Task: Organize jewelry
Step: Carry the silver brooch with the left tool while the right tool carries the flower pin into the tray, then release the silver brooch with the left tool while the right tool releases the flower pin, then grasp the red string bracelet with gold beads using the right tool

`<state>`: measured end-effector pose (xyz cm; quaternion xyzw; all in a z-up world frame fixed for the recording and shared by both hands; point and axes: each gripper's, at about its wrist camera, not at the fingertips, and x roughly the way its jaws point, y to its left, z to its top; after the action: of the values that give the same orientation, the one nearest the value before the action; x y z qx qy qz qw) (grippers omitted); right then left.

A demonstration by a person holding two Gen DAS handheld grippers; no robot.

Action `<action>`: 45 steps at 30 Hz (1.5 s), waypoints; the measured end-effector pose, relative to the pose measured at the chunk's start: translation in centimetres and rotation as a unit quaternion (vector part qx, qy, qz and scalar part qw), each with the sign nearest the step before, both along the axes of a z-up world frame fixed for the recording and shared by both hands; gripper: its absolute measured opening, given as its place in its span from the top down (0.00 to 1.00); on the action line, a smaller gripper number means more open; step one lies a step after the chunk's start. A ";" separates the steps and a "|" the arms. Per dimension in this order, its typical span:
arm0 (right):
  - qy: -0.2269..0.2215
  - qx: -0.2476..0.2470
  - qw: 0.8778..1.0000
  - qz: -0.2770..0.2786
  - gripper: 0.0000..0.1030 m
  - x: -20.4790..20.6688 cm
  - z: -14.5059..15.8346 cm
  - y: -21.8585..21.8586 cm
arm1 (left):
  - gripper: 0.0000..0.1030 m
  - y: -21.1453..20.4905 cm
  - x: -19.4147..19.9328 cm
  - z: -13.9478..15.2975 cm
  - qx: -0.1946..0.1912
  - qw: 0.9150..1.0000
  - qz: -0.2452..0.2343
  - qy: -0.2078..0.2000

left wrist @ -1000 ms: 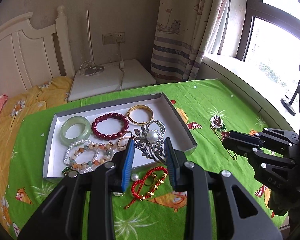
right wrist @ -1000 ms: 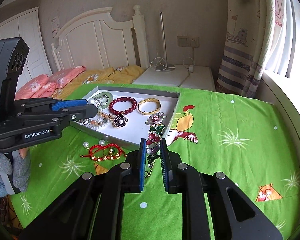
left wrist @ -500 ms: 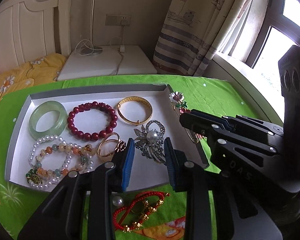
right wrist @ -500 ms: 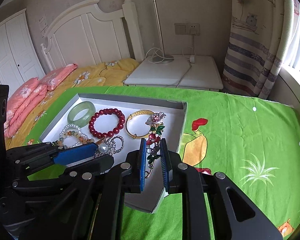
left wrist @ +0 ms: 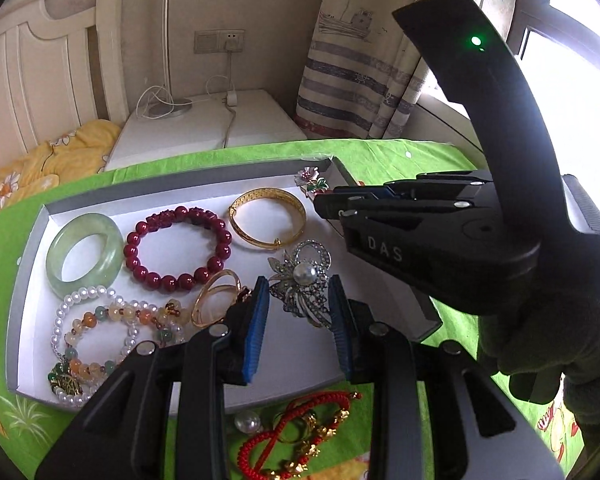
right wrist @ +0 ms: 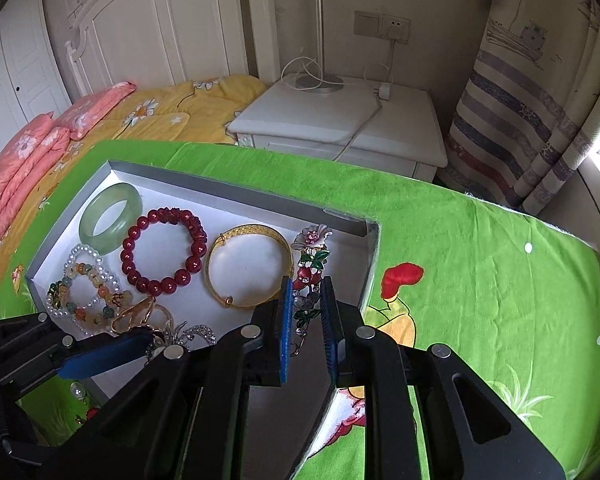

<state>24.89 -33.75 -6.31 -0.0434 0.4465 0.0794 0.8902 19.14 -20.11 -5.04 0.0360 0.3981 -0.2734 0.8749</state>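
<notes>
A grey-walled white tray (left wrist: pixel 32 236) (right wrist: pixel 228 186) on the green cloth holds a jade bangle (left wrist: pixel 85 254), a red bead bracelet (left wrist: pixel 178 249), a gold bangle (left wrist: pixel 266 219), bead strands (left wrist: pixel 100 336), gold rings (left wrist: pixel 214 302) and a silver pearl brooch (left wrist: pixel 302 286). My left gripper (left wrist: pixel 298 320) is open and empty, just over the silver brooch. My right gripper (right wrist: pixel 305 316) is shut on a flower-and-leaf brooch (right wrist: pixel 311 258) and holds it over the tray's far right corner; the brooch also shows in the left wrist view (left wrist: pixel 310 180).
A red cord bracelet (left wrist: pixel 296 436) and a loose pearl (left wrist: pixel 247 421) lie on the cloth in front of the tray. A white nightstand (right wrist: pixel 340 124) with a lamp stands behind. Yellow bedding and pink pillows (right wrist: pixel 40 148) lie left. A striped curtain (right wrist: pixel 520 120) hangs right.
My right gripper has carried the flower brooch from the cloth to over the tray's far right corner. My left gripper has moved forward over the tray, still open.
</notes>
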 end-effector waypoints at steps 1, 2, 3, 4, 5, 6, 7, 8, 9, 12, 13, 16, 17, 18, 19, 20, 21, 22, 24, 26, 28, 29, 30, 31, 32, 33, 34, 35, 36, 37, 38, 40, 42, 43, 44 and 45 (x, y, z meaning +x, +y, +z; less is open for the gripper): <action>0.001 -0.005 1.000 0.001 0.83 0.1 -0.1 0.1 | 0.71 -0.2 0.0 -0.1 0.004 1.000 -0.003 0.000; 0.002 -0.008 1.000 0.003 0.83 0.1 -0.2 0.2 | 0.71 -0.4 0.1 -0.2 0.008 1.000 -0.005 0.000; 0.004 -0.009 1.000 0.006 0.83 0.2 -0.2 0.3 | 0.71 -0.6 0.2 -0.3 0.010 1.000 -0.007 0.001; 0.006 -0.002 1.000 0.009 0.83 0.2 -0.2 0.2 | 0.71 -0.7 0.2 -0.4 0.012 1.000 -0.008 0.002; 0.003 0.010 1.000 0.011 0.83 0.1 0.1 -0.1 | 0.71 -0.8 0.3 -0.6 0.014 1.000 -0.009 0.004; -0.003 0.028 1.000 0.014 0.82 -0.1 0.5 -0.5 | 0.71 -1.0 0.3 -0.7 0.015 1.000 -0.010 0.005; -0.010 0.045 0.999 0.012 0.81 -0.4 1.0 -1.0 | 0.71 -1.1 0.4 -0.8 0.015 1.000 -0.010 0.006; -0.018 0.058 0.998 0.008 0.80 -0.7 1.5 -1.6 | 0.71 -1.2 0.5 -0.9 0.015 1.000 -0.010 0.007; -0.027 0.070 0.997 0.004 0.80 -1.1 2.1 -2.2 | 0.71 -1.4 0.7 -1.0 0.015 1.000 -0.011 0.008; -0.051 0.091 0.994 -0.019 0.78 -2.3 3.4 -4.1 | 0.71 -2.3 0.9 -1.1 0.018 1.000 -0.017 0.013; -0.056 0.095 0.994 -0.025 0.78 -2.7 3.7 -4.8 | 0.71 -2.7 1.0 -1.2 0.021 1.000 -0.018 0.013; -0.061 0.094 0.993 -0.041 0.78 -4.0 3.6 -6.3 | 0.71 -3.9 1.3 -1.6 0.031 0.999 -0.022 0.023; -0.059 0.095 0.993 -0.046 0.78 -4.4 3.4 -6.8 | 0.71 -4.2 1.2 -1.7 0.030 0.999 -0.028 0.028; -0.057 0.096 0.992 -0.052 0.78 -4.8 3.2 -7.3 | 0.71 -4.6 1.0 -1.7 0.033 0.998 -0.034 0.030; -0.056 0.096 0.992 -0.057 0.78 -5.2 2.9 -7.7 | 0.71 -5.0 0.7 -1.7 0.043 0.998 -0.035 0.024; -0.055 0.095 0.992 -0.061 0.78 -5.6 2.7 -8.1 | 0.71 -5.2 0.5 -1.7 0.049 0.998 -0.035 0.020; -0.054 0.097 0.992 -0.064 0.78 -6.0 2.5 -8.4 | 0.66 -5.2 0.4 -1.7 0.047 0.998 -0.035 0.019; -0.054 0.099 0.991 -0.067 0.78 -6.5 2.3 -8.7 | 0.58 -5.1 0.4 -1.6 0.042 0.998 -0.034 0.018; -0.056 0.100 0.991 -0.069 0.78 -7.7 2.3 -8.9 | 0.32 -4.4 -0.1 -0.8 0.028 0.999 -0.027 0.002; -0.063 0.099 0.991 -0.071 0.78 -9.2 2.6 -9.0 | 0.26 -3.2 -0.7 0.6 0.016 0.999 -0.025 -0.015; -0.074 0.099 0.990 -0.066 0.78 -10.9 3.4 -8.8 | 0.25 -1.6 -1.6 2.6 0.012 0.999 -0.018 -0.044; -0.081 0.098 0.990 -0.061 0.78 -11.8 3.9 -8.6 | 0.20 -0.5 -2.1 3.8 0.013 0.998 -0.009 -0.062; -0.087 0.098 0.990 -0.055 0.78 -12.8 4.5 -8.2 | 0.14 0.6 -2.6 4.9 0.012 0.997 0.001 -0.079; -0.093 0.099 0.990 -0.048 0.78 -13.7 4.9 -7.8 | 0.11 1.9 -3.2 6.0 0.010 0.995 0.011 -0.095; -0.098 0.100 0.989 -0.040 0.78 -14.6 5.3 -7.4 | 0.08 3.1 -3.8 7.0 0.011 0.994 0.021 -0.109; -0.102 0.100 0.989 -0.032 0.78 -15.4 5.6 -6.8 | 0.05 4.4 -4.4 7.8 0.016 0.992 0.033 -0.123; -0.104 0.099 0.989 -0.025 0.77 -16.2 5.8 -6.2 | 0.03 5.6 -5.0 8.4 0.023 0.990 0.046 -0.134; -0.103 0.099 0.989 -0.021 0.76 -16.8 5.8 -5.6 | 0.02 6.8 -5.7 8.8 0.031 0.987 0.060 -0.142; -0.100 0.102 0.990 -0.016 0.75 -17.3 5.6 -5.1 | 0.02 8.1 -6.5 9.0 0.038 0.986 0.072 -0.147; -0.096 0.104 0.990 -0.010 0.75 -17.8 5.4 -4.4 | 0.02 9.2 -7.0 9.0 0.044 0.984 0.084 -0.148; -0.093 0.105 0.990 -0.005 0.75 -18.2 5.1 -3.7 | 0.02 10.4 -7.6 8.8 0.049 0.983 0.096 -0.145; -0.083 0.109 0.991 0.002 0.75 -18.7 4.2 -2.3 | 0.02 12.5 -8.6 7.8 0.049 0.983 0.115 -0.134; -0.067 0.117 0.991 0.005 0.75 -18.8 3.1 -1.0 | 0.02 14.4 -9.6 6.5 0.043 0.983 0.132 -0.118; -0.060 0.121 0.991 0.005 0.75 -18.8 2.5 -0.4 | 0.02 15.2 -9.9 5.7 0.042 0.984 0.138 -0.107; -0.052 0.123 0.991 0.005 0.75 -18.6 2.0 0.1 | 0.02 15.8 -10.3 4.9 0.040 0.984 0.144 -0.096; -0.045 0.122 0.991 0.004 0.75 -18.4 1.4 0.6 | 0.02 16.5 -10.6 4.1 0.038 0.984 0.149 -0.086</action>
<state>6.46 -33.18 -4.92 0.0603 0.3932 0.1353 0.9075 8.53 -3.60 -0.98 0.0329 0.3321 -0.1208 0.9349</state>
